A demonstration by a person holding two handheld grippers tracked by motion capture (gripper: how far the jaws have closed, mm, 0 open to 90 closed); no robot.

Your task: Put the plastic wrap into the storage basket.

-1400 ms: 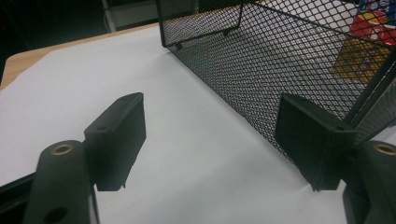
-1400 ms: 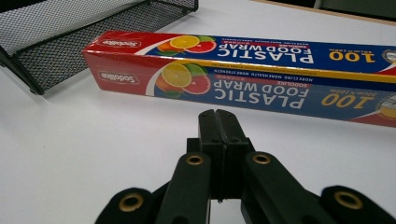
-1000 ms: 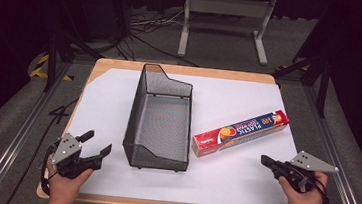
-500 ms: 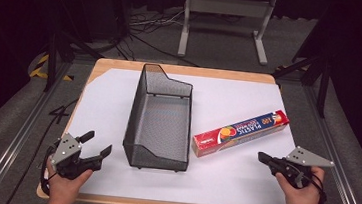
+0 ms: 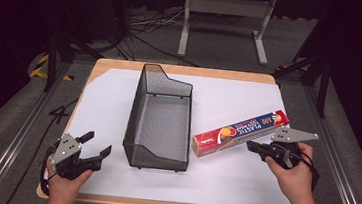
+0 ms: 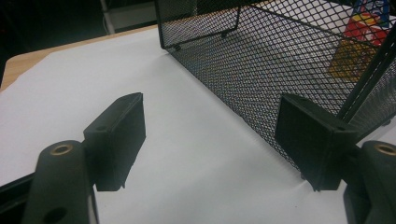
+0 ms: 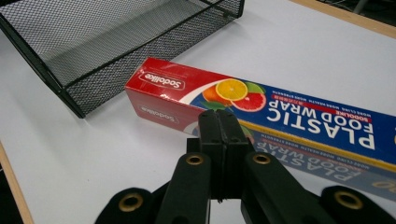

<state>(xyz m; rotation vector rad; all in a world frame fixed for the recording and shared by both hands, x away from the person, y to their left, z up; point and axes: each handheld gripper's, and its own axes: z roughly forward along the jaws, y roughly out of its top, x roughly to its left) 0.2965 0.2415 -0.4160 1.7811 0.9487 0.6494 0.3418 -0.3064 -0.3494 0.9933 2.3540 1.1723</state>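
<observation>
Progress looks to be at the very start: nothing is gripped and nothing has been put anywhere, so judging from the layout the whole job of handling the plastic food wrap box lies ahead, perhaps placing it in the basket.

Starting at the left, the left gripper [image 5: 95,145] sits over the near left corner of the table [image 5: 119,91], held low in the person's left hand [image 5: 63,183], forearm entering from the bottom edge. Its jaws stand wide apart with only bare white tabletop between them, and they point toward the near left corner of the black wire mesh basket [image 5: 160,117]; in the left gripper view the mesh wall [image 6: 261,70] runs just beside the right-hand jaw without touching it.

The basket stands upright near the middle of the table, empty.

Just beside it on the right lies the plastic food wrap box [image 5: 240,133], flat on the white surface, angled so its red end is near the basket's near right corner and its blue end points away to the far right.

Farthest right, the right gripper [image 5: 251,146] hovers close to the box's near long side, held in the right hand [image 5: 290,168]. In the right gripper view its jaws are pressed together with nothing between them, tips aimed at the box [image 7: 261,107] near its red end, seemingly short of contact. It would need to spread them before any grasp.
</observation>
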